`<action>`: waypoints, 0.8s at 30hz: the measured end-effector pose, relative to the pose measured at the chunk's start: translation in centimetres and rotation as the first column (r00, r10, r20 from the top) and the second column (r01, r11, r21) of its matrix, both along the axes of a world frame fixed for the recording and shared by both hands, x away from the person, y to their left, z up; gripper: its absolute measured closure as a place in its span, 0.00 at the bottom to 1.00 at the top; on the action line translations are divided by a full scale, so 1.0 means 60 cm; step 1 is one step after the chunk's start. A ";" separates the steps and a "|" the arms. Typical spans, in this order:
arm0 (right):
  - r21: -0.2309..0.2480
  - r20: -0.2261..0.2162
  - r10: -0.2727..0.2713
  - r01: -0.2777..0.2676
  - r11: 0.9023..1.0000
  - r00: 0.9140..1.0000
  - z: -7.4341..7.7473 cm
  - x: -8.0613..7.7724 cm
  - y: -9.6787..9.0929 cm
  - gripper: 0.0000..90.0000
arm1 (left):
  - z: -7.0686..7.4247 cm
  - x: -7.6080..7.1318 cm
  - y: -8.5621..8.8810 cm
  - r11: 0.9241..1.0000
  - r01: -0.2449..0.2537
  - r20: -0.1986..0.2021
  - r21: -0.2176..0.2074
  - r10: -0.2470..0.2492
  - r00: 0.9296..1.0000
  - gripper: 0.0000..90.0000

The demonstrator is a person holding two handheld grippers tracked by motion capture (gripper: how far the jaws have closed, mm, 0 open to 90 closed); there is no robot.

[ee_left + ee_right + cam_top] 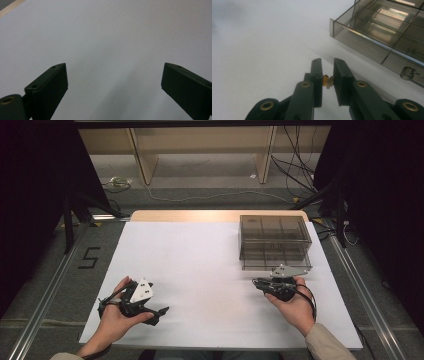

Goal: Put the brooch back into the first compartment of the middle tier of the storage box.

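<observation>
Two grippers are held low over a white sheet (pixel 200 270) covering a wooden table (pixel 200 215), with grey floor and cables seen beyond. The left gripper (pixel 113 75) is laid on its side in the left hand (pixel 112 322), its jaws spread wide over bare sheet. The right gripper (pixel 327 67) is pointed towards a smoky clear drawer box (pixel 274 240) just ahead, and a small golden bead-like piece (pixel 326 80) is pinched between its nearly closed jaws.

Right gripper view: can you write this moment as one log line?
right gripper: shut on small gold piece | left gripper: open, nothing between jaws | smoky clear drawer box: nearby on white table
</observation>
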State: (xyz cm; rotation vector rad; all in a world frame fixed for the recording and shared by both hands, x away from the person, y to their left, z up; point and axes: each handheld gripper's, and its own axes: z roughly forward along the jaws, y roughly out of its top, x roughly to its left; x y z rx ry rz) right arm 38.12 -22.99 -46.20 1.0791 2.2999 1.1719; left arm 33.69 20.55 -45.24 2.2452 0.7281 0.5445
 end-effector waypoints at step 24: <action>0.009 0.008 -0.013 0.013 1.000 1.000 0.005 0.000 -0.004 0.88 | 0.001 0.000 0.000 1.000 0.000 -0.001 0.002 0.000 1.000 0.08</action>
